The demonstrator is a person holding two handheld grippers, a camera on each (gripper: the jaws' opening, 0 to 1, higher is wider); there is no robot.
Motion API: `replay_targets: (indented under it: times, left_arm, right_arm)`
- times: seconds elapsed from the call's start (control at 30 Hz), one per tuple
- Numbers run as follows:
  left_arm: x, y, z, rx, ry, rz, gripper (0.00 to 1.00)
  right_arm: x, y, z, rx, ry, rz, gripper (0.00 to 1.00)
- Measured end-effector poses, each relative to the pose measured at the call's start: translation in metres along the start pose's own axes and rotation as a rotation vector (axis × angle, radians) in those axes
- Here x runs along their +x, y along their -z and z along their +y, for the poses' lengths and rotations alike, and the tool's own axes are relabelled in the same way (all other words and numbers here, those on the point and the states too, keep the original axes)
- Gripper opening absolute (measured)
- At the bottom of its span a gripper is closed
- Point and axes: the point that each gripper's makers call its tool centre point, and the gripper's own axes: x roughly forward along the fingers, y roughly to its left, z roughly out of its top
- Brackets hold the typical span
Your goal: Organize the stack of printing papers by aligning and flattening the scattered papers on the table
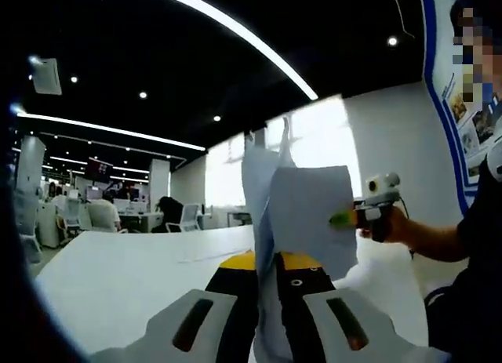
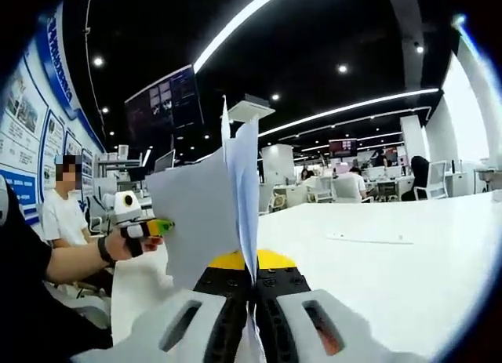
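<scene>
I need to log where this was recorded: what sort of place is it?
Probably an open-plan office: rows of desks with office chairs, wall screens and ceiling strip lights, seen past the papers above a white table.

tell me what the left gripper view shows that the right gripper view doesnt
Left gripper view: bright windows behind the papers and the right tool gripping their edge.

Right gripper view: a dark wall screen and the left tool at the sheets' edge.

Both: upright papers pinched in each view's own shut tool, above a white table.
</scene>
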Motion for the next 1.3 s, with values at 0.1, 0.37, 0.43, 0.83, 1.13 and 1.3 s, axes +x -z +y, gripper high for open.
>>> replay_targets:
  times: [0.1, 0.37, 0.43, 0.83, 1.13, 1.3]
  left_arm:
    - [-0.001, 0.01, 0.005, -0.02, -0.007, 0.022, 0.14]
    - [-0.004, 0.009, 0.016, -0.026, -0.023, 0.041, 0.21]
    - [-0.004, 0.007, 0.016, -0.023, -0.017, 0.041, 0.21]
    - [-0.004, 0.02, 0.021, -0.01, -0.008, 0.055, 0.17]
    - [0.011, -0.021, 0.004, 0.097, -0.003, -0.012, 0.09]
    - [0.015, -0.017, 0.007, 0.109, -0.017, -0.008, 0.09]
  right_arm:
    - [0.0, 0.009, -0.002, -0.031, 0.005, 0.018, 0.0]
    - [-0.004, -0.001, -0.006, 0.0, -0.026, -0.013, 0.14]
    - [-0.005, -0.001, -0.004, 0.013, -0.045, -0.006, 0.14]
    - [0.002, 0.027, 0.014, -0.019, -0.086, 0.084, 0.02]
    - [0.006, -0.012, 0.011, -0.133, -0.004, 0.003, 0.0]
    - [0.009, -0.01, 0.003, -0.113, 0.027, 0.02, 0.0]
